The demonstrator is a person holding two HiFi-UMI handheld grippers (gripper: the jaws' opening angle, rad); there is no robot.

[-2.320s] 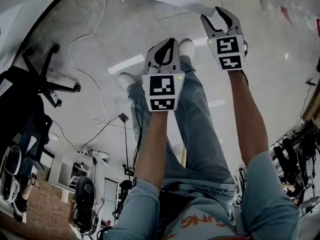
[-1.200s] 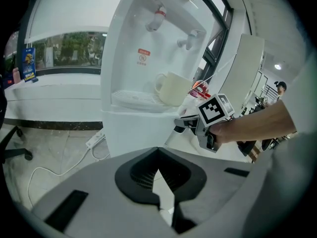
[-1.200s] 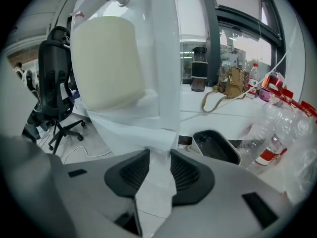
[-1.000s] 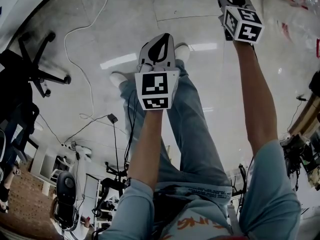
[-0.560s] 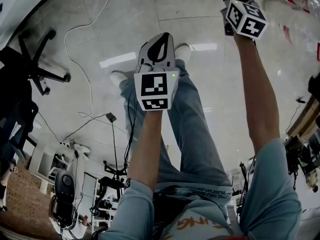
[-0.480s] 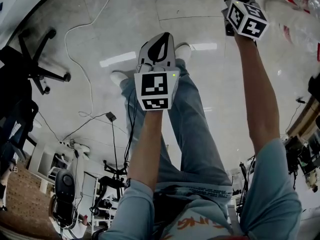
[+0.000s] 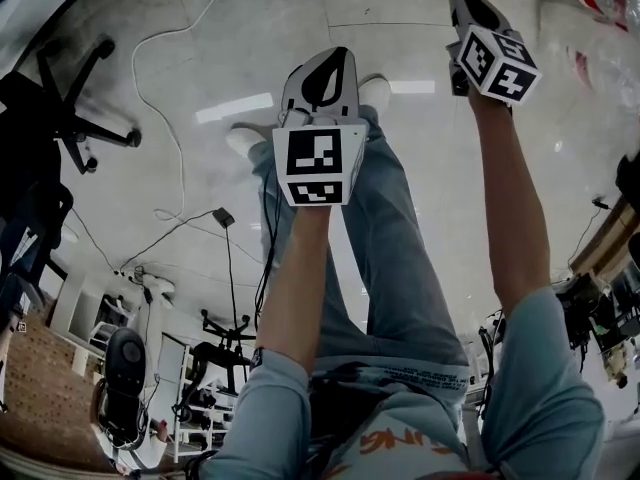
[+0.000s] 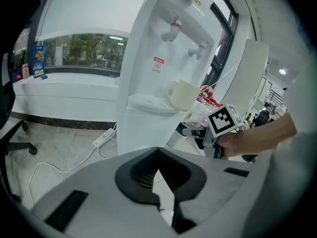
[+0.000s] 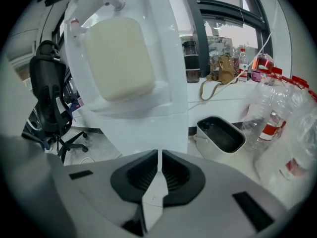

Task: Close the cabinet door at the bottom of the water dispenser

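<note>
Cabinet door [image 9: 148, 133]: sitting at lower centre, low on water dispenser [image 8: 148, 58], seemingly flush. Holding left hand-held gripper [image 8: 157, 150] pressed together, empty; just closing right hand-held gripper [image 9: 158, 152] to a slit, nothing between. Risking unlatched door swinging back, or clipping cream cup [image 9: 119, 58].

The left gripper [image 8: 157, 151], jaws together, faces the white water dispenser [image 8: 144, 86].

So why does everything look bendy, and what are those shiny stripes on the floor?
Head view: a wide lens bends the floor round, and lights bounce off it as bright streaks. Left gripper view: the corners go black and the water dispenser leans and curves. Right gripper view: the dispenser looks washed-out white, and the plastic bottles at the edge look stretched.
</note>
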